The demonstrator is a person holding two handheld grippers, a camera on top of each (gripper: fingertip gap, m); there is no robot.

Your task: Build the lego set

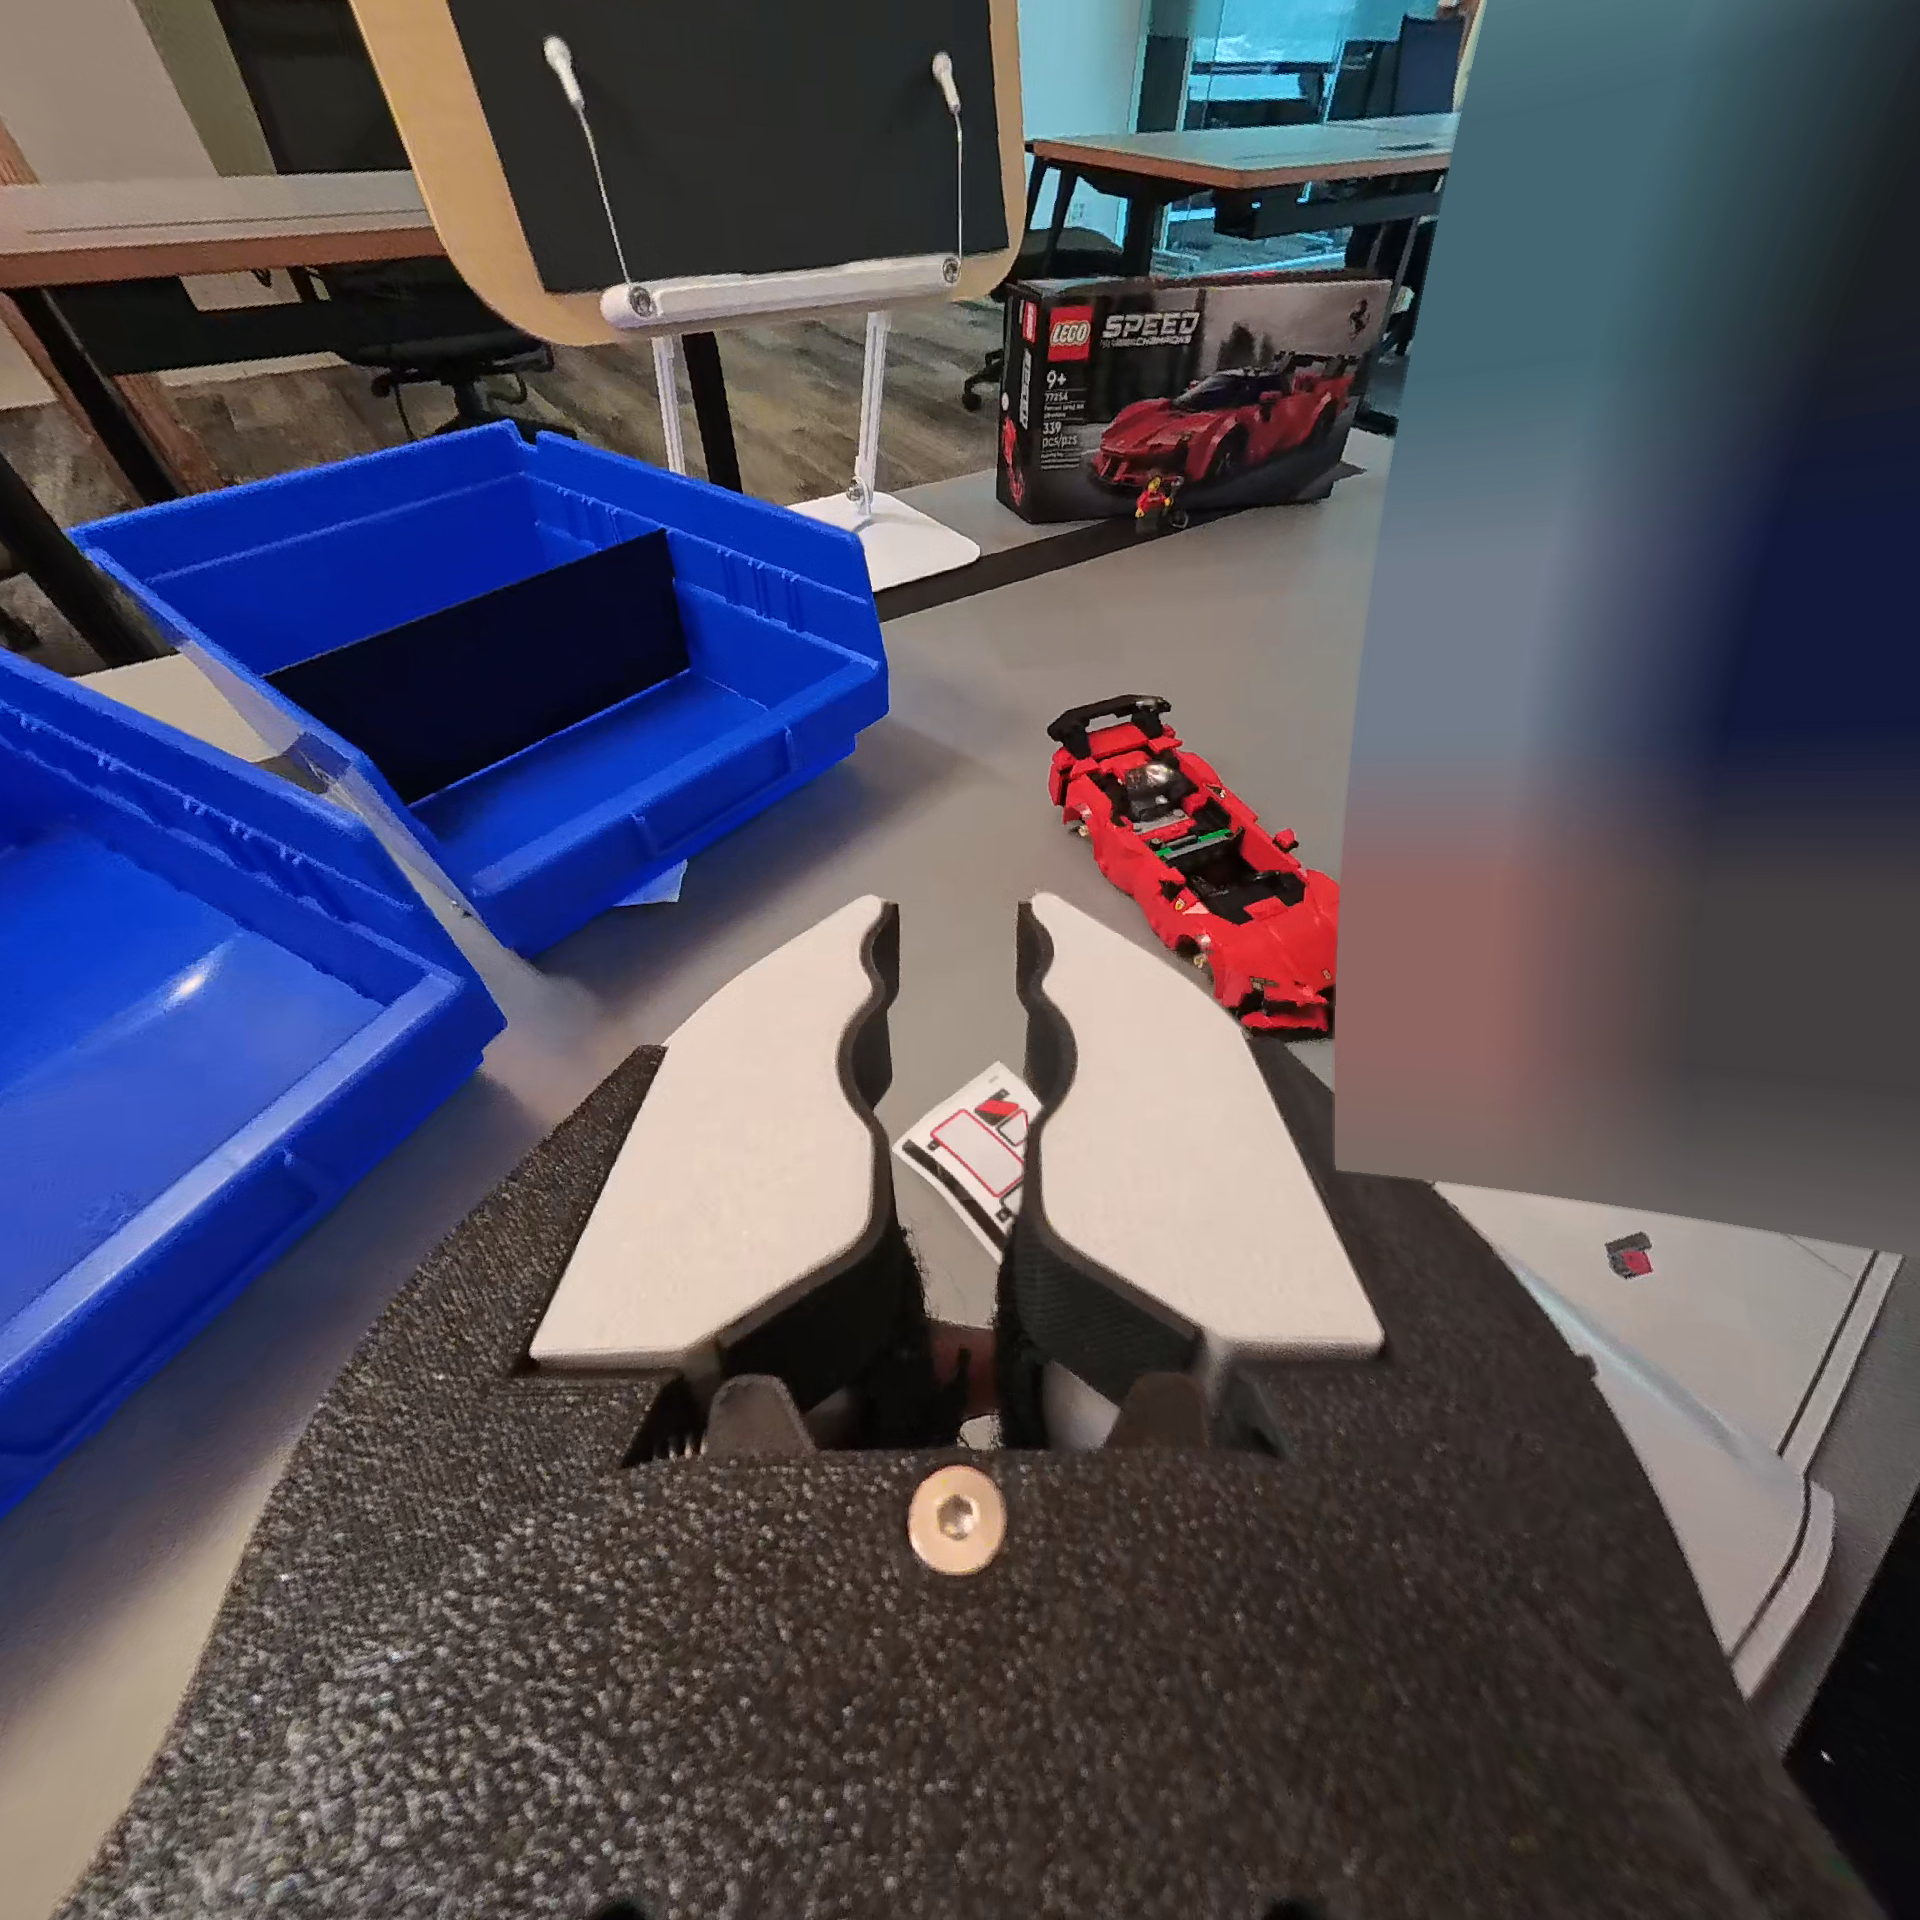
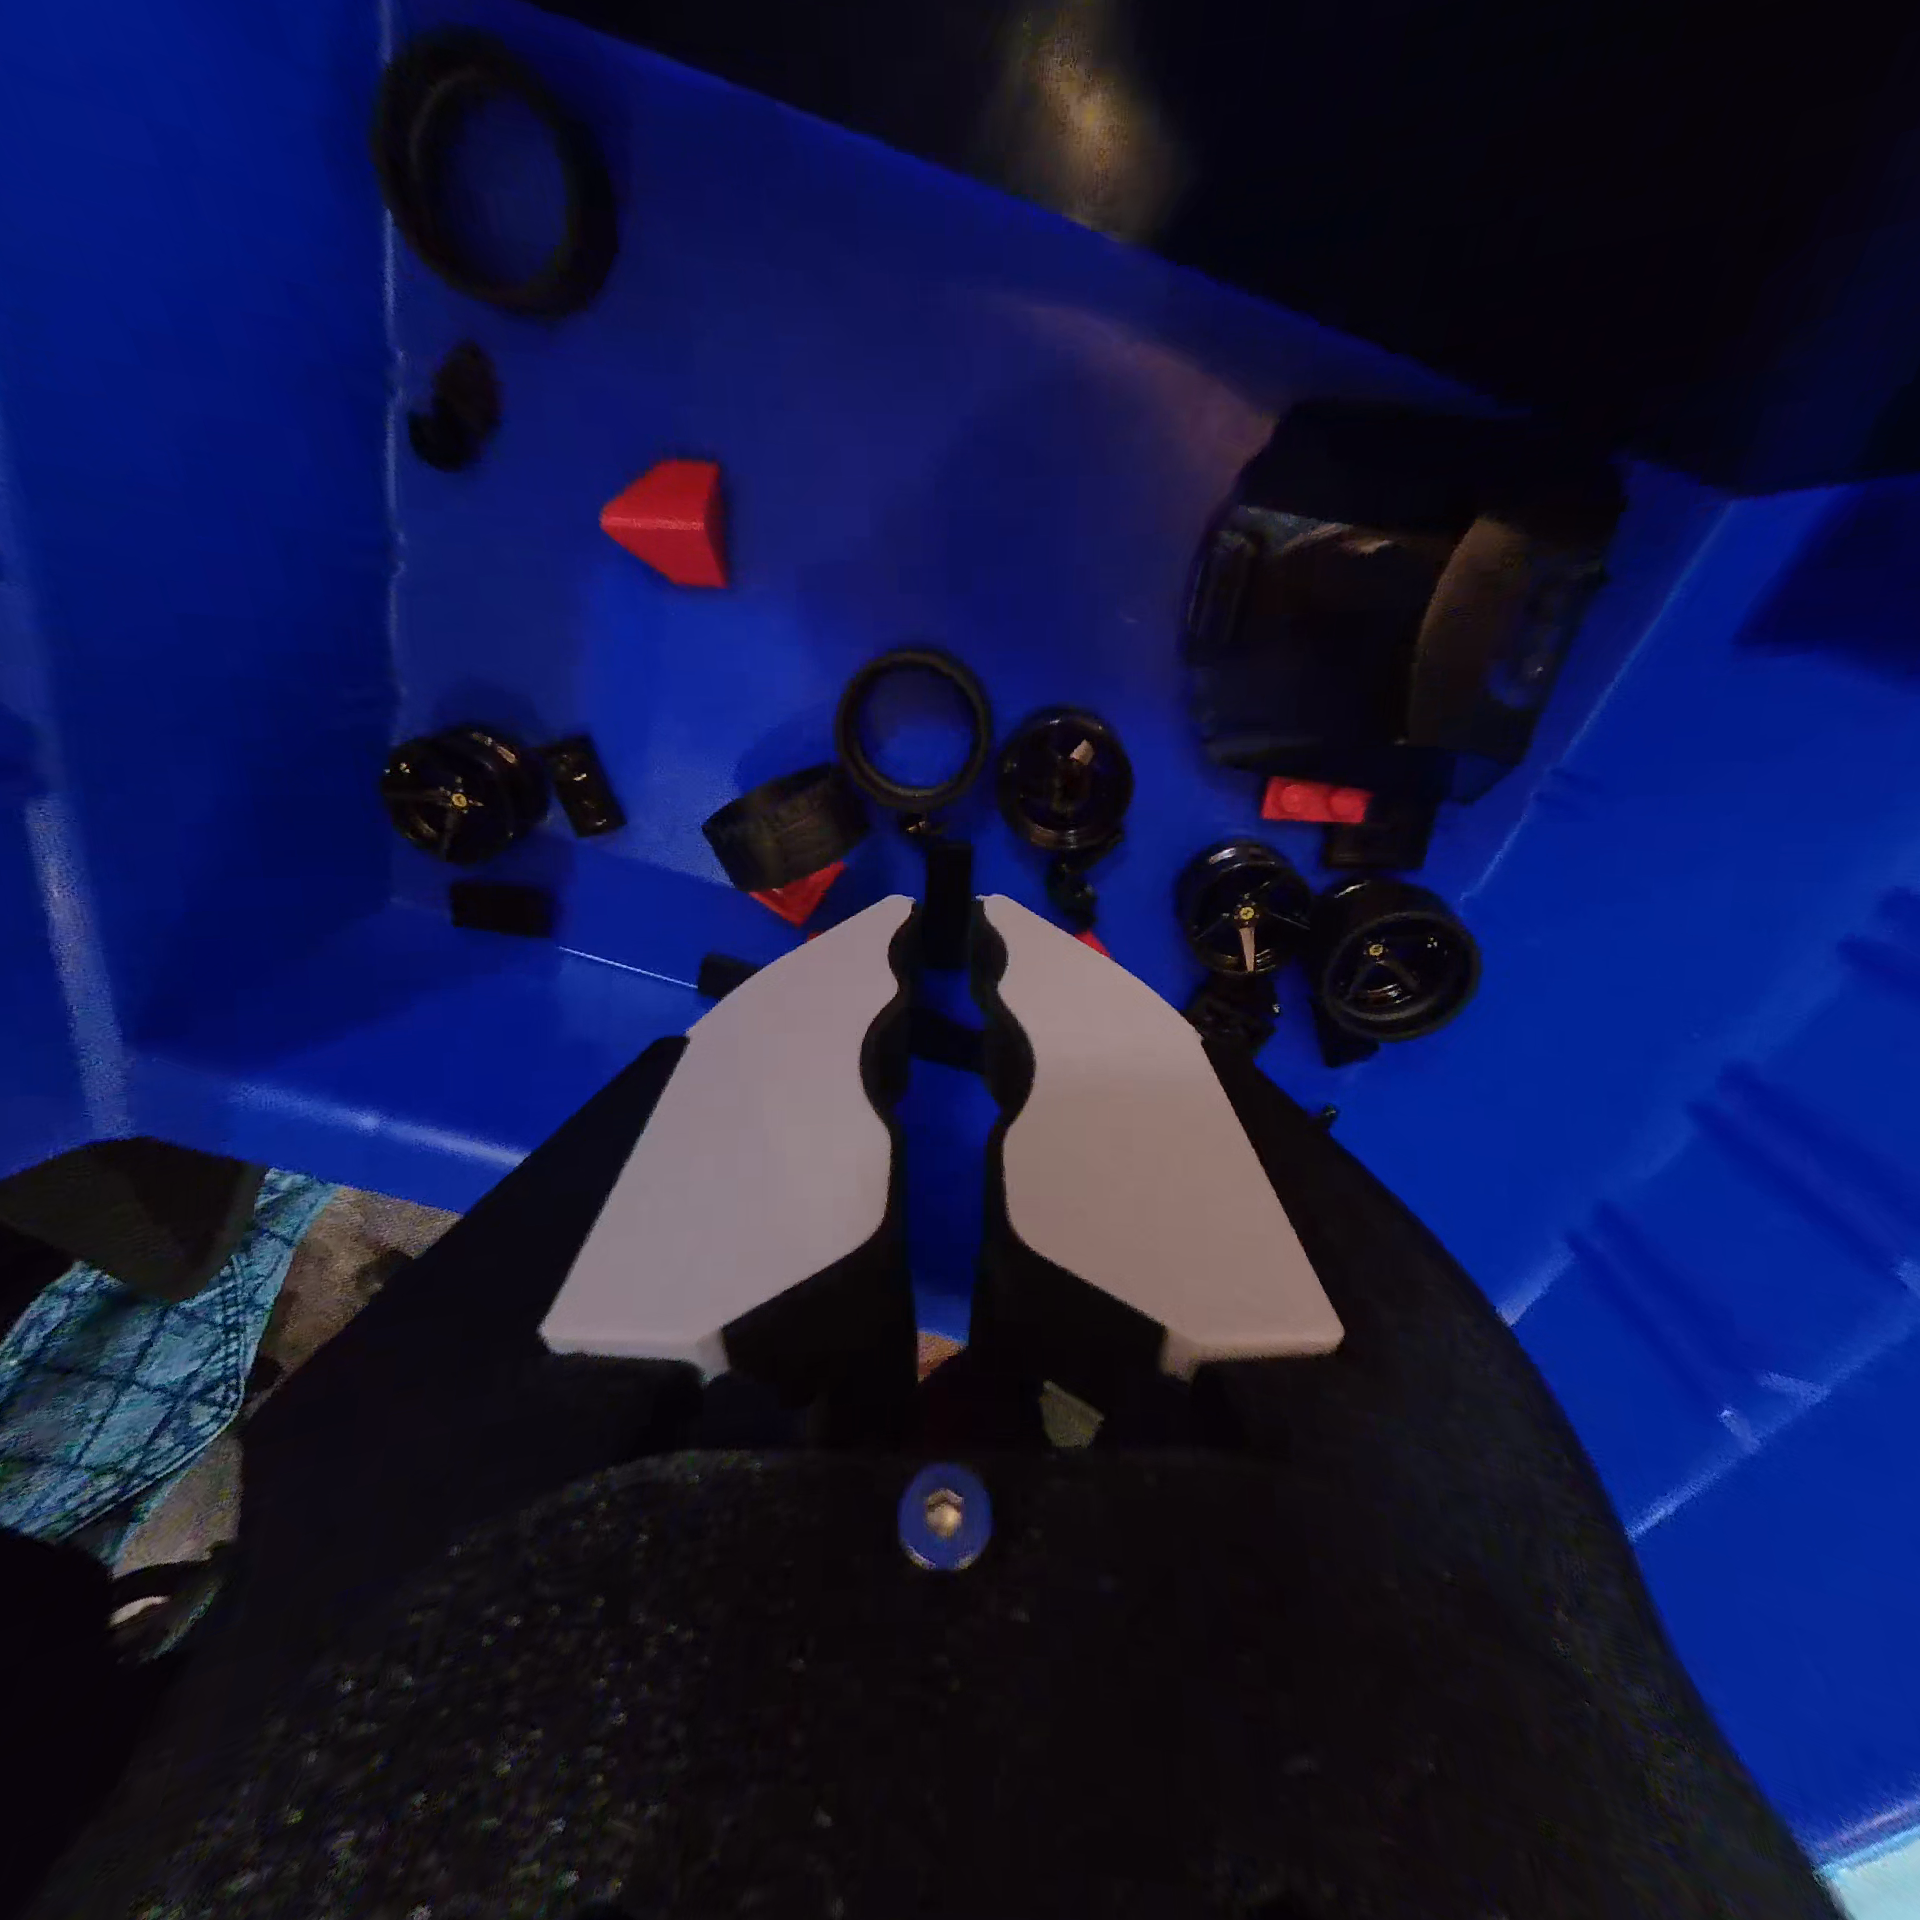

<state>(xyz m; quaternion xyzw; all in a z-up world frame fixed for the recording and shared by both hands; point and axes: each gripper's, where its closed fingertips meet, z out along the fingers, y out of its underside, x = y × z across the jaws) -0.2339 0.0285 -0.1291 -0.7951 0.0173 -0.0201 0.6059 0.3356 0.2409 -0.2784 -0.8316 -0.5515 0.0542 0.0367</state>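
The red lego car [image 1: 1195, 862] sits on the grey surface [image 1: 966, 748], half built: rear wing on, cabin open with black and green bits showing, no wheels on it that I can see. Left tool [image 1: 956, 914] hangs above a sticker sheet [image 1: 971, 1148], fingers spread, nothing in them. Right tool [image 2: 945, 914] is down inside a blue bin [image 2: 1714, 1143], pinching a small black piece [image 2: 945, 904]. Loose spoked wheels [image 2: 1242, 909], a thin tyre ring [image 2: 912, 727] and a red wedge [image 2: 670, 523] lie on the bin floor.
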